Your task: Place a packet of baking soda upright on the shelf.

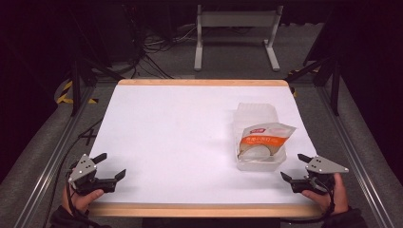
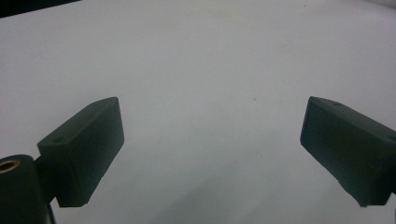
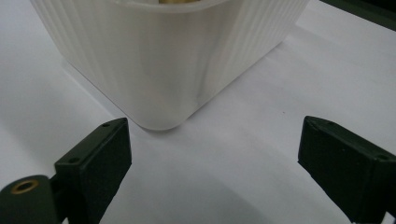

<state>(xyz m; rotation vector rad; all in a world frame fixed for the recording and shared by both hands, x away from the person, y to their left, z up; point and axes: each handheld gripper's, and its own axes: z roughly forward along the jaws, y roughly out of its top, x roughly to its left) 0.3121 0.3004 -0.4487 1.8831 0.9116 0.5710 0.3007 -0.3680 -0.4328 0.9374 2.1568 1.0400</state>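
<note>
High view first: a white counter (image 1: 180,137) with a wooden edge carries a translucent ribbed plastic container (image 1: 259,137) on its right half, towards the near side, and an orange-and-white sealed packet (image 1: 263,137) lies on top of it, tilted across its open mouth rather than tucked down inside, as far as can be told. The left gripper (image 1: 111,166) sits at the near left corner, well apart from the container, its fingers (image 2: 86,149) released and spread wide over bare white surface in the left gripper view. The right gripper (image 1: 297,168) rests at the near right, just beside the container's near right corner but not touching it; its fingers (image 3: 100,158) are likewise released, and the right gripper view looks between them straight at the rounded, ribbed corner of the container (image 3: 163,60), which stands a little beyond the fingertips. Neither pair of fingers grasps anything. Judging from this, the handling of the container and packet has hardly begun: both hands hold their grippers low at the near edge, the packet is untouched, and the container has not been gripped. What is left appears to be nearly everything, starting with the right gripper closing the short gap to the container or packet
</note>
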